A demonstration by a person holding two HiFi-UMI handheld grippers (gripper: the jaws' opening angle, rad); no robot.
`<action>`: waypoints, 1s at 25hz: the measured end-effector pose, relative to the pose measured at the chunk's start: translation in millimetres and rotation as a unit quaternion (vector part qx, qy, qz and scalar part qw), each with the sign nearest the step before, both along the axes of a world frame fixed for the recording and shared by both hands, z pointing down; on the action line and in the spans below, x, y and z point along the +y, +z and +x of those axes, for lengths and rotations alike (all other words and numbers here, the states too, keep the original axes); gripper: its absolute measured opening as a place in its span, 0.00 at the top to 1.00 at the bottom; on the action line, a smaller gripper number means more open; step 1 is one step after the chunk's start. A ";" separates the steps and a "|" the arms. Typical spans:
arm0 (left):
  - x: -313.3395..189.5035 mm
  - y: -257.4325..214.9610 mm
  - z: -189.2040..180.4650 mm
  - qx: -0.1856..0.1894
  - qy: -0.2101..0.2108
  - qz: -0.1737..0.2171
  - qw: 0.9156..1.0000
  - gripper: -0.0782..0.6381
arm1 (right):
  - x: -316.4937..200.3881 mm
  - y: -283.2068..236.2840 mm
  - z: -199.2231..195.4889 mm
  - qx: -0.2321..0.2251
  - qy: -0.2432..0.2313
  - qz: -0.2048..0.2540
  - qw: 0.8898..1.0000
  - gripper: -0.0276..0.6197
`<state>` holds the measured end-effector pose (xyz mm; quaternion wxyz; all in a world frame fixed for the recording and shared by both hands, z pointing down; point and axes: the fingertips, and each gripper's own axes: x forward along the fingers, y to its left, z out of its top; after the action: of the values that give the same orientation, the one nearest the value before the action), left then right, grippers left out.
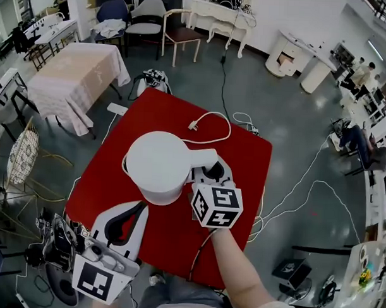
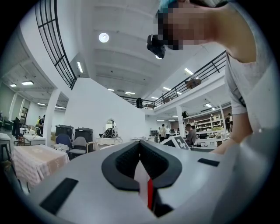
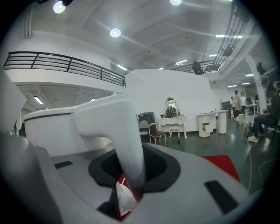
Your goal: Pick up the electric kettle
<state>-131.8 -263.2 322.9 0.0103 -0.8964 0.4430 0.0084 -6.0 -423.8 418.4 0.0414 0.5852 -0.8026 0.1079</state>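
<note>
The white cylindrical plastic electric kettle (image 1: 158, 165) is located over the red square table (image 1: 243, 158). Its handle (image 3: 118, 131) is clamped in the right gripper (image 1: 211, 175), evidently for lifting. The left gripper (image 1: 140, 208), closed and empty, is positioned aside.
</note>
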 end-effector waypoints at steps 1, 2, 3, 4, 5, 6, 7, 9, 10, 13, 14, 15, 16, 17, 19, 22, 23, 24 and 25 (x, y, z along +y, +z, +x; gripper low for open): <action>3.0 -3.7 -1.6 0.000 -0.001 0.003 1.000 0.88 | 5.2 -5.3 1.7 -0.003 0.001 0.002 1.000 0.81; 6.1 -7.4 -3.5 0.000 -0.001 0.005 1.000 0.88 | 10.6 -10.9 3.5 -0.005 0.003 0.004 1.000 0.81; 9.4 -11.3 -5.5 -0.001 -0.002 0.007 1.000 0.88 | 16.3 -16.6 5.2 -0.007 0.005 0.005 1.000 0.81; 12.8 -15.8 -7.7 -0.001 -0.004 0.013 1.000 0.88 | 22.4 -22.0 6.5 -0.009 0.006 0.007 1.000 0.81; 16.3 -21.2 -10.1 0.000 -0.007 0.021 1.000 0.88 | 29.0 -26.9 7.5 -0.009 0.006 0.009 1.000 0.81; 20.0 -26.8 -12.6 0.000 -0.009 0.032 0.999 0.88 | 36.1 -31.4 8.2 -0.009 0.007 0.011 1.000 0.81; 24.3 -31.3 -14.6 0.000 -0.011 0.040 0.999 0.88 | 43.5 -35.5 8.5 -0.008 0.007 0.013 1.000 0.81; 33.9 -37.3 -18.5 0.000 -0.011 0.048 0.999 0.88 | 58.3 -43.6 8.3 -0.006 0.007 0.018 1.000 0.81; 38.7 -39.8 -20.8 0.000 -0.011 0.050 0.999 0.88 | 65.5 -47.5 7.9 -0.005 0.007 0.020 1.000 0.81; 55.3 -47.5 -27.5 0.003 -0.016 0.056 0.998 0.88 | 88.9 -57.1 7.7 -0.006 0.005 0.022 1.000 0.81; 61.5 -49.3 -29.9 0.003 -0.018 0.057 0.998 0.88 | 97.7 -59.5 8.0 -0.007 0.004 0.022 1.000 0.81; 67.8 -50.3 -32.8 0.002 -0.021 0.058 0.998 0.88 | 106.5 -61.9 8.2 -0.008 0.003 0.022 1.000 0.81; 73.7 -50.8 -36.4 0.001 -0.024 0.057 0.998 0.88 | 115.2 -64.3 8.3 -0.009 0.003 0.023 1.000 0.81; 79.6 -51.1 -40.3 0.001 -0.028 0.056 0.998 0.88 | 123.7 -66.8 8.4 -0.010 0.002 0.024 1.000 0.81; 91.7 -51.5 -48.0 0.001 -0.035 0.054 0.998 0.88 | 141.0 -71.9 8.7 -0.013 0.002 0.026 1.000 0.81; 110.5 -51.0 -58.3 -0.005 -0.045 0.054 0.998 0.88 | 168.0 -78.3 7.0 -0.019 -0.001 0.029 0.999 0.81; 116.3 -49.9 -61.1 -0.007 -0.047 0.054 0.997 0.88 | 176.7 -79.5 6.0 -0.021 -0.002 0.029 0.999 0.81; 121.8 -48.4 -63.2 -0.010 -0.048 0.054 0.997 0.88 | 185.1 -80.1 5.1 -0.023 -0.002 0.030 0.999 0.81; 127.0 -46.6 -64.8 -0.013 -0.050 0.053 0.997 0.88 | 193.0 -80.4 4.5 -0.025 -0.004 0.029 0.999 0.81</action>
<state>-196.6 -136.1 276.3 0.0640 -0.8715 0.4858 0.0198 -1.5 -230.8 338.0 0.0044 0.5804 -0.8083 0.0988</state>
